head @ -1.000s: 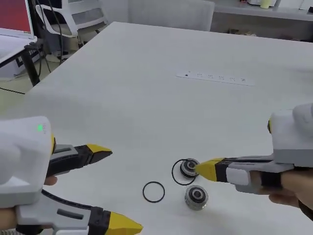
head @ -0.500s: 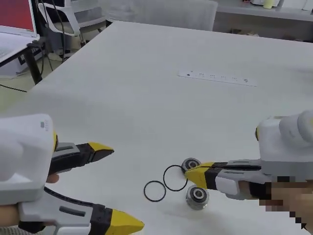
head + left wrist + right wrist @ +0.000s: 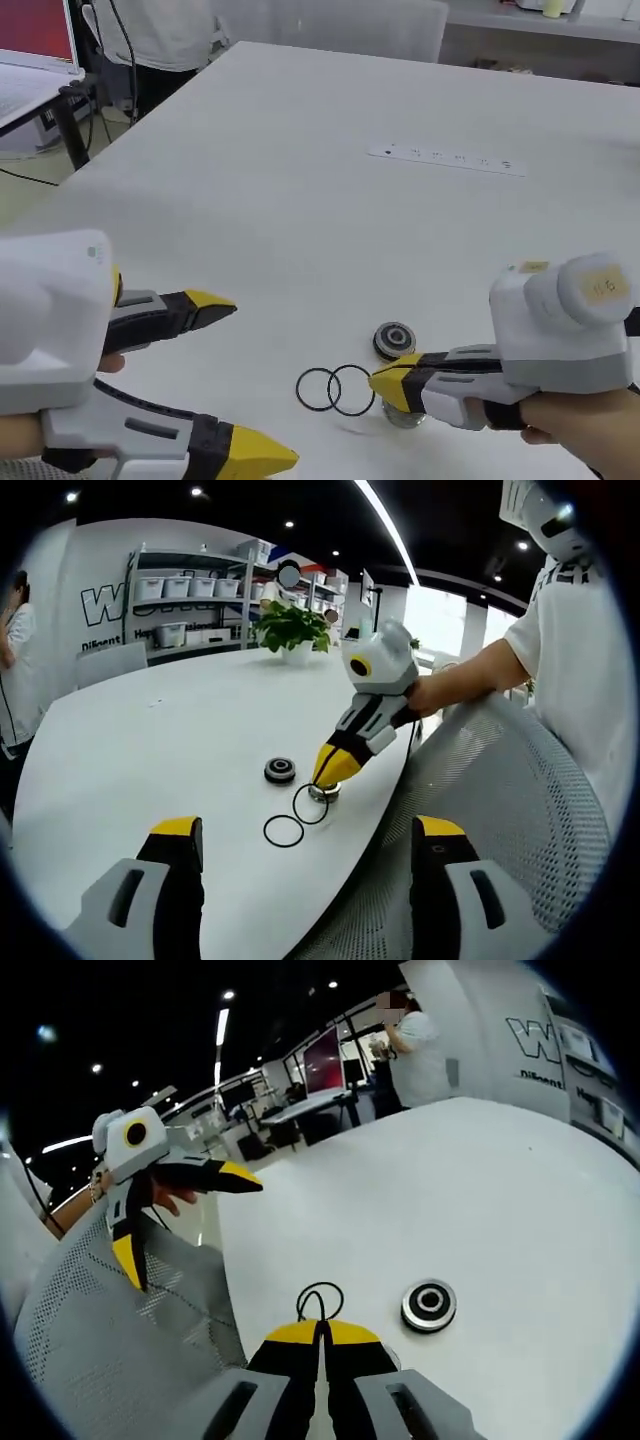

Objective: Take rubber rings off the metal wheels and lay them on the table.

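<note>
My right gripper point(image 3: 385, 385) is shut on a thin black rubber ring point(image 3: 350, 390), which runs into its closed yellow tips point(image 3: 322, 1332). This ring point(image 3: 318, 1300) hangs low over the table, beside a second ring point(image 3: 315, 388) that lies flat. A bare metal wheel point(image 3: 394, 340) sits just beyond; it is also in the right gripper view point(image 3: 429, 1305). Another wheel point(image 3: 323, 792) is mostly hidden under the right gripper's tip point(image 3: 330, 770). My left gripper point(image 3: 240, 385) is held open at the near left, apart from everything, with nothing between its jaws point(image 3: 307, 830).
The white table point(image 3: 300, 180) has a flush socket strip point(image 3: 445, 158) set in further back. A person point(image 3: 170, 30) stands past the far left corner, near a desk with a red screen point(image 3: 30, 35). The table's near edge is close to both wheels.
The right gripper has drawn back toward me with the ring, pulling it off the far wheel until it sits next to the loose ring. The left gripper has barely moved.
</note>
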